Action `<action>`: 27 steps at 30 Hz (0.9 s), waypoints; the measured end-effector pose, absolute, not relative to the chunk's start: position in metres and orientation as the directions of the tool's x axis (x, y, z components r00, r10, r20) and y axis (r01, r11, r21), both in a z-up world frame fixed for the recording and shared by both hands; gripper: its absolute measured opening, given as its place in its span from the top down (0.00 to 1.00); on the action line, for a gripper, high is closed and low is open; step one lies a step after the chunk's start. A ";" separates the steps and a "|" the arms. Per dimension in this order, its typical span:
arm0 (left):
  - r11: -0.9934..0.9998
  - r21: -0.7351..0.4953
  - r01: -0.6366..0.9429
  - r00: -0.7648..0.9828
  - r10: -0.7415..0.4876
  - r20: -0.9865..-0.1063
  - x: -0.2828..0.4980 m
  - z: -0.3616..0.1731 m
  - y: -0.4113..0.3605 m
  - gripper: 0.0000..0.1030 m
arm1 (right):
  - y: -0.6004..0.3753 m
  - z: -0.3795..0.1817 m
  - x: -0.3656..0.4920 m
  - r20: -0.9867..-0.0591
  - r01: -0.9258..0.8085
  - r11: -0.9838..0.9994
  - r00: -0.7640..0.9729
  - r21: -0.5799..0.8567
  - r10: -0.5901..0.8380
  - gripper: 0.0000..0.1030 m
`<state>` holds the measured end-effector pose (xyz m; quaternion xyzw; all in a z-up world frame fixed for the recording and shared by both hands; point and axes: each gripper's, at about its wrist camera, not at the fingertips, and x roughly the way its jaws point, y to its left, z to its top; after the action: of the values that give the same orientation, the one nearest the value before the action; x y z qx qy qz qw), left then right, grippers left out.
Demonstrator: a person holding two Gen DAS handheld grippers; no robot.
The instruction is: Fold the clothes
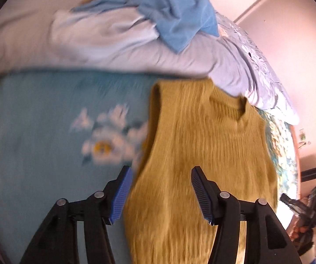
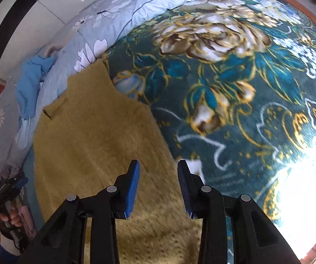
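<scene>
A mustard-yellow knitted sweater lies flat on the bed, its neckline toward the quilt. My left gripper hangs open above the sweater's left edge, with nothing pressed between its blue pads. In the right wrist view the same sweater fills the lower left. My right gripper stands open over the sweater's right edge, its pads apart and bare. Each view catches the other gripper at its border: the right gripper at the far right, and the left gripper, held by a hand, at the far left.
A teal floral blanket covers the bed under the sweater. A bunched pale flowered quilt lies along the far side with a crumpled blue garment on top. A light wall stands behind the bed.
</scene>
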<state>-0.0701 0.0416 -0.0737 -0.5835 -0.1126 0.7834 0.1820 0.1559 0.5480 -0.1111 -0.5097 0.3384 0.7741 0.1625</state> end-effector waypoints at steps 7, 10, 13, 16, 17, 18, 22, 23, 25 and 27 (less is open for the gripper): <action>-0.954 -0.239 -0.179 -0.283 0.283 -0.916 -0.154 -0.098 0.105 0.41 | 0.566 -0.103 0.067 -0.819 -0.492 -0.730 -0.551 0.475 -0.162 0.50; -0.953 -0.251 -0.166 -0.297 0.292 -0.909 -0.175 -0.106 0.115 0.41 | 0.567 -0.099 0.042 -0.794 -0.441 -0.750 -0.581 0.494 -0.181 0.46; -0.946 -0.268 -0.182 -0.282 0.311 -0.908 -0.182 -0.114 0.119 0.41 | 0.567 -0.104 0.016 -0.802 -0.401 -0.796 -0.574 0.453 -0.166 0.46; -0.944 -0.250 -0.216 -0.269 0.304 -0.914 -0.185 -0.123 0.125 0.41 | 0.567 -0.116 -0.001 -0.809 -0.385 -0.811 -0.563 0.440 -0.171 0.46; -0.943 -0.252 -0.218 -0.265 0.306 -0.914 -0.186 -0.126 0.126 0.41 | 0.566 -0.120 -0.006 -0.809 -0.378 -0.816 -0.561 0.438 -0.175 0.46; -0.942 -0.254 -0.220 -0.262 0.308 -0.915 -0.188 -0.129 0.127 0.41 | 0.566 -0.124 -0.011 -0.809 -0.371 -0.819 -0.559 0.439 -0.180 0.46; -0.945 -0.240 -0.223 -0.258 0.295 -0.920 -0.192 -0.139 0.130 0.41 | 0.566 -0.138 -0.024 -0.806 -0.365 -0.814 -0.558 0.452 -0.197 0.46; -0.946 -0.233 -0.226 -0.258 0.289 -0.922 -0.193 -0.140 0.131 0.42 | 0.566 -0.142 -0.027 -0.807 -0.369 -0.809 -0.554 0.458 -0.204 0.46; -0.947 -0.212 -0.244 -0.260 0.274 -0.926 -0.194 -0.142 0.133 0.44 | 0.564 -0.149 -0.032 -0.808 -0.375 -0.802 -0.550 0.465 -0.212 0.46; -0.945 -0.210 -0.253 -0.265 0.276 -0.924 -0.194 -0.142 0.132 0.54 | 0.561 -0.153 -0.036 -0.804 -0.370 -0.803 -0.556 0.467 -0.211 0.46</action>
<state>-0.1941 0.1324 -0.1417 -0.5829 -0.0099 0.7953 0.1662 -0.0356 0.5608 -0.1528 -0.4687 0.3100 0.8258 0.0481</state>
